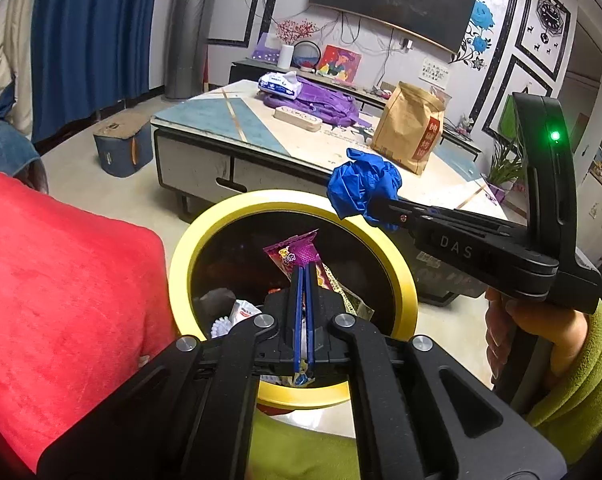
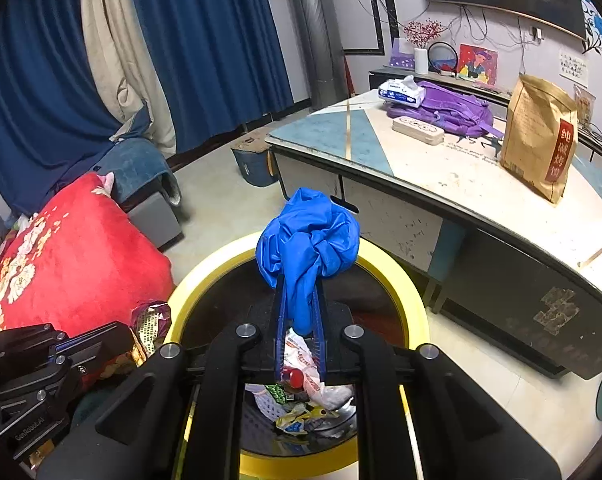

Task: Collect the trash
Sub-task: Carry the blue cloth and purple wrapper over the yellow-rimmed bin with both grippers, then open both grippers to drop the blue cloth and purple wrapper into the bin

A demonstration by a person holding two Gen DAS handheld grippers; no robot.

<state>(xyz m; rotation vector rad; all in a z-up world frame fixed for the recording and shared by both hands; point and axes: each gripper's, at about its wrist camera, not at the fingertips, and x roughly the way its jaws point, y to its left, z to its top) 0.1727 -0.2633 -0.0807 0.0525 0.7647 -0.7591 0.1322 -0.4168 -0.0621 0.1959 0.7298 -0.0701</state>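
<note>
From the left gripper's view, the left gripper [image 1: 304,270] is clamped tight on a purple snack wrapper [image 1: 295,255], its blue pads pressed together with the foil sticking out past the tips. It hangs over the open mouth of the yellow-rimmed bin [image 1: 401,276], which looks like the point of it: let go here and the wrapper should fall straight in. Down inside the dark bin there's already white paper and other scraps at the near left. To the right, the right gripper [image 1: 375,204] reaches in sideways over the far right rim, pinching a crumpled blue glove [image 1: 359,186], a hand [image 1: 541,332] in a green sleeve gripping its handle. A red cushion [image 1: 61,300] crowds the left. Beyond the bin the coffee table [image 1: 229,120] carries a brown paper bag [image 1: 411,132], a purple backpack [image 1: 321,102] and a tissue pack [image 1: 281,84].

Now the right gripper's view. The right gripper [image 2: 299,280] is closed on the blue glove [image 2: 309,240], a strand of it trapped between the pads and the bunched bulk ballooning above the tips. It sits over the middle of the bin [image 2: 413,300], so I'd say it's ready to drop. Looking in: a white wrapper, a red cap, a green-patterned packet and a yellow scrap. At the near left the left gripper [image 2: 131,344] holds its wrapper [image 2: 151,324] just at the rim, against the red cushion [image 2: 73,256].
</note>
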